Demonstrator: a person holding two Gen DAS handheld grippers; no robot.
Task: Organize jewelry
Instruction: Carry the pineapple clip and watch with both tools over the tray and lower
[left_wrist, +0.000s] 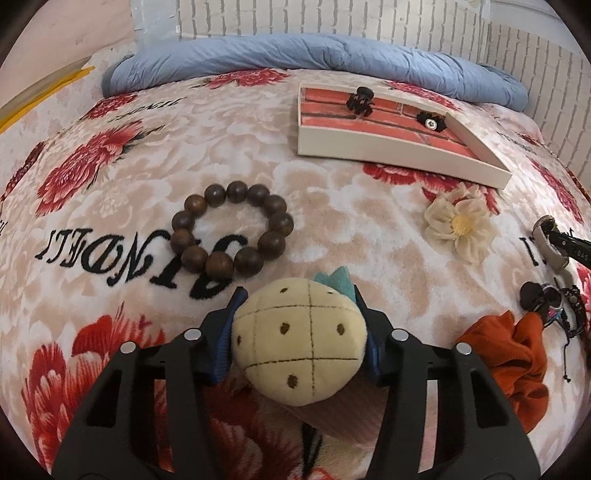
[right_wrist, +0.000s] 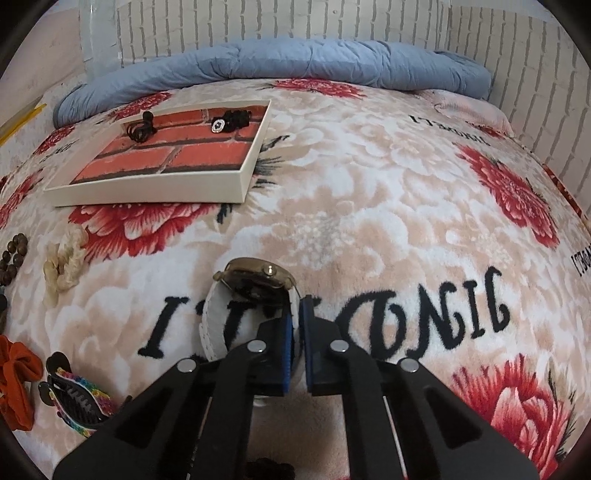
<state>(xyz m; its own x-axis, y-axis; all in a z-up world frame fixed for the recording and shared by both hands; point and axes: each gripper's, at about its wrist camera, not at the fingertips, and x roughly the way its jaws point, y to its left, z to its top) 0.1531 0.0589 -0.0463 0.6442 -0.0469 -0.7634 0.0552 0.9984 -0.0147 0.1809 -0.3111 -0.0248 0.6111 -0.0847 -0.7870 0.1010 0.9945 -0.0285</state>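
My left gripper (left_wrist: 299, 295) is shut on a cream plush pineapple charm (left_wrist: 299, 343) with brown dots and a teal leaf, its blue pads pressing both sides. A brown wooden bead bracelet (left_wrist: 232, 230) lies on the blanket just ahead of it. In the right wrist view my right gripper (right_wrist: 297, 310) is shut on the white strap of a gold-cased watch (right_wrist: 255, 277) that stands on its edge on the blanket. The shallow white tray (left_wrist: 369, 151) with a brick-print floor sits further back and holds a black hair claw (left_wrist: 359, 98) and a black piece with a stone (left_wrist: 430, 122).
A cream fabric flower (left_wrist: 458, 221) lies near the tray's front corner. An orange scrunchie (left_wrist: 509, 354) and a rainbow braided band with a black clip (right_wrist: 77, 395) lie between the grippers. A rolled blue duvet (right_wrist: 295, 59) lines the far side below a white brick wall.
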